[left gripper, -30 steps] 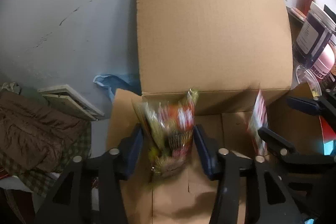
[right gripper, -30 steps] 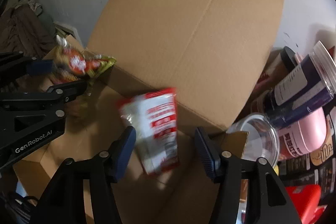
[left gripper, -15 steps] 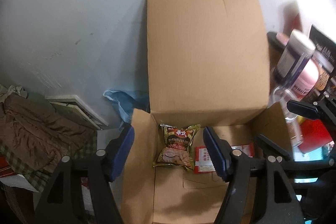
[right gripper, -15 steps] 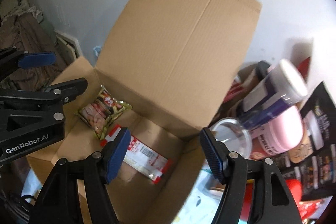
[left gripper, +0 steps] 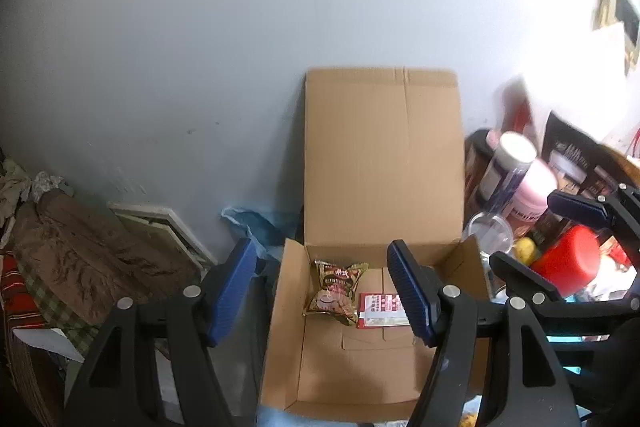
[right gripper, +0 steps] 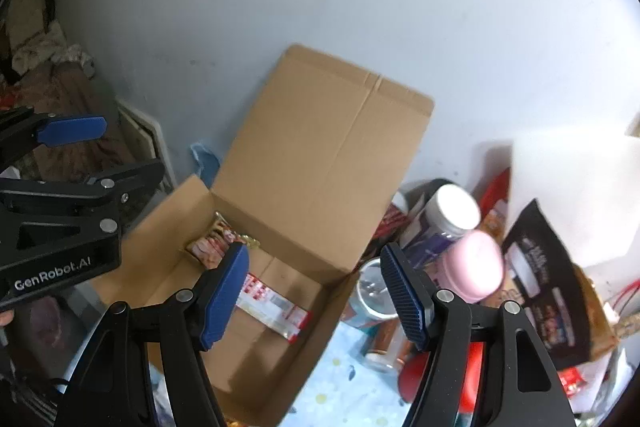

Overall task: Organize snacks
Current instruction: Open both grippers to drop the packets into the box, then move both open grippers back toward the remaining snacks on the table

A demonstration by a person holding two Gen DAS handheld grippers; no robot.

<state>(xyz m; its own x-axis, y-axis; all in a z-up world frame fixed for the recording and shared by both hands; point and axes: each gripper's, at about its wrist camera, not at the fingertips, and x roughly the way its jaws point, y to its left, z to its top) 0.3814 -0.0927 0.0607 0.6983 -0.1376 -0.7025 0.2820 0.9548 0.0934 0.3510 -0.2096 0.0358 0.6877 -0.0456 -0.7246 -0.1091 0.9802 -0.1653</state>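
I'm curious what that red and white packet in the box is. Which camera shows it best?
The right wrist view: the red and white snack packet lies mostly in sight, though blurred. In the left wrist view, the tool's finger covers its right end.

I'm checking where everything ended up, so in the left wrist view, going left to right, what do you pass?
Brown blanket → gold snack bag → red-and-white snack packet → clear plastic cup → red container.

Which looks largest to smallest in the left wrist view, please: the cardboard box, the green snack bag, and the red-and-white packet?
1. cardboard box
2. green snack bag
3. red-and-white packet, though partly hidden behind a gripper finger, so its rank against the bag is unsure.
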